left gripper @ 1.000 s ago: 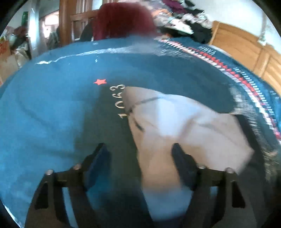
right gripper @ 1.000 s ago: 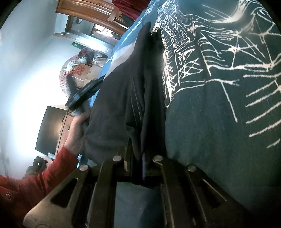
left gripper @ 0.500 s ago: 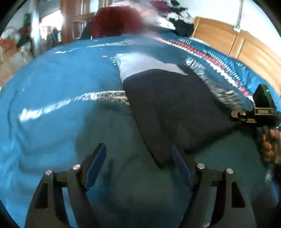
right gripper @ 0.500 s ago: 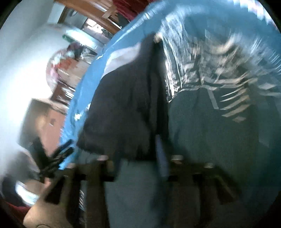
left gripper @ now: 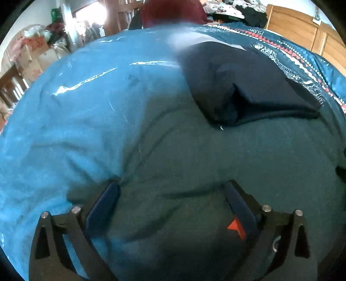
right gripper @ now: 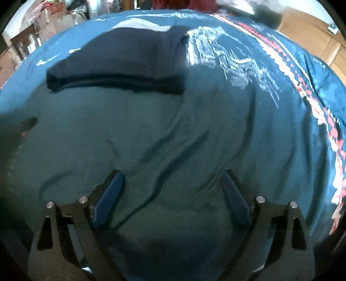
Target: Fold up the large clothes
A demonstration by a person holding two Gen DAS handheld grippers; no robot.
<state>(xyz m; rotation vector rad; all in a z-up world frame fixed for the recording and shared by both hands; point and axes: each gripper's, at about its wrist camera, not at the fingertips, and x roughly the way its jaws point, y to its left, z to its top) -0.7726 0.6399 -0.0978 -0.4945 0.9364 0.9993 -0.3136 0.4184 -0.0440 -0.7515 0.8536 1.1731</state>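
A dark navy folded garment (left gripper: 242,86) lies flat on the blue bedspread (left gripper: 75,112), with a pale grey layer (left gripper: 194,41) showing at its far edge. In the right wrist view the same garment (right gripper: 121,60) sits ahead and left, its folded edge facing me. My left gripper (left gripper: 172,190) is open, its blue pads spread wide and low over the bedspread, short of the garment. My right gripper (right gripper: 172,180) is also open above wrinkled bedspread (right gripper: 173,134), with nothing between its fingers.
A red cloth (left gripper: 173,10) lies at the far edge of the bed. A wooden headboard (left gripper: 302,28) stands at the right with a pile of clothes (left gripper: 233,8) behind. Boxes and clutter (left gripper: 32,49) fill the left. Red-and-white patterned trim (right gripper: 302,82) runs along the bedspread's right side.
My right gripper has let go of the dark garment and opened. The garment now lies folded on the bed, and both grippers have drawn back from it.
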